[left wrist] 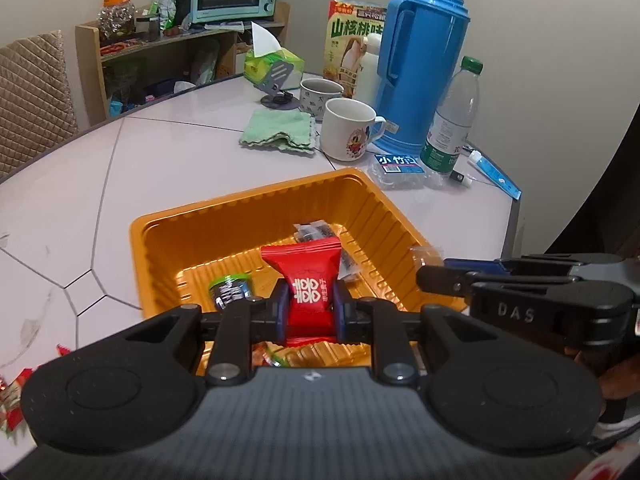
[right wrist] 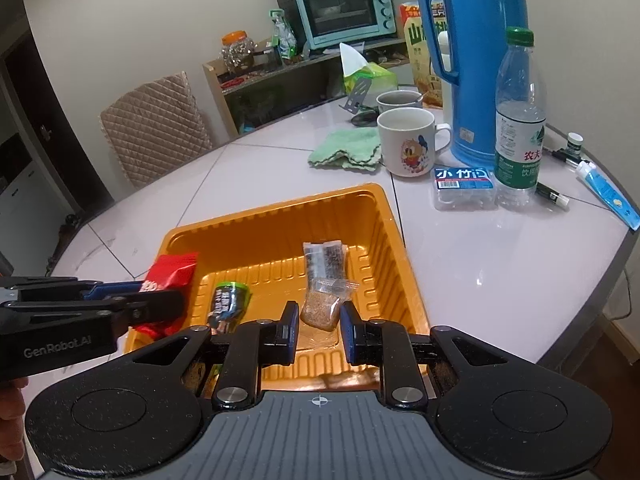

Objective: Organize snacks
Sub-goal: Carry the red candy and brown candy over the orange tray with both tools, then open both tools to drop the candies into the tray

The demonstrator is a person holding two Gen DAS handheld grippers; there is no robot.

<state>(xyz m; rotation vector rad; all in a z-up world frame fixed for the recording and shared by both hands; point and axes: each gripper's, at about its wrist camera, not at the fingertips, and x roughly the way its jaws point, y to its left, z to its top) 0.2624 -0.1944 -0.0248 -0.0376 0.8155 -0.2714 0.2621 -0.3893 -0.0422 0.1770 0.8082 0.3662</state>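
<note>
An orange plastic tray (left wrist: 248,196) (right wrist: 280,204) sits on the white table. My left gripper (left wrist: 310,312) (right wrist: 176,300) is shut on a red snack packet (left wrist: 308,276) (right wrist: 172,270) and hangs over the tray's near left part. My right gripper (right wrist: 319,328) (left wrist: 428,278) is shut on a clear packet of brown snack (right wrist: 320,312) (left wrist: 426,256), over the tray's near right side. Inside the tray lie a green-and-black packet (left wrist: 232,290) (right wrist: 230,304) and a clear packet with dark contents (left wrist: 314,232) (right wrist: 324,258).
Behind the tray stand a cartoon mug (right wrist: 408,140), a second mug (left wrist: 320,94), a blue thermos (right wrist: 476,60), a water bottle (right wrist: 518,120), a green cloth (left wrist: 280,132) and a small clear box (right wrist: 464,188). Loose red snacks (left wrist: 12,396) lie at the table's left. The table edge runs close on the right.
</note>
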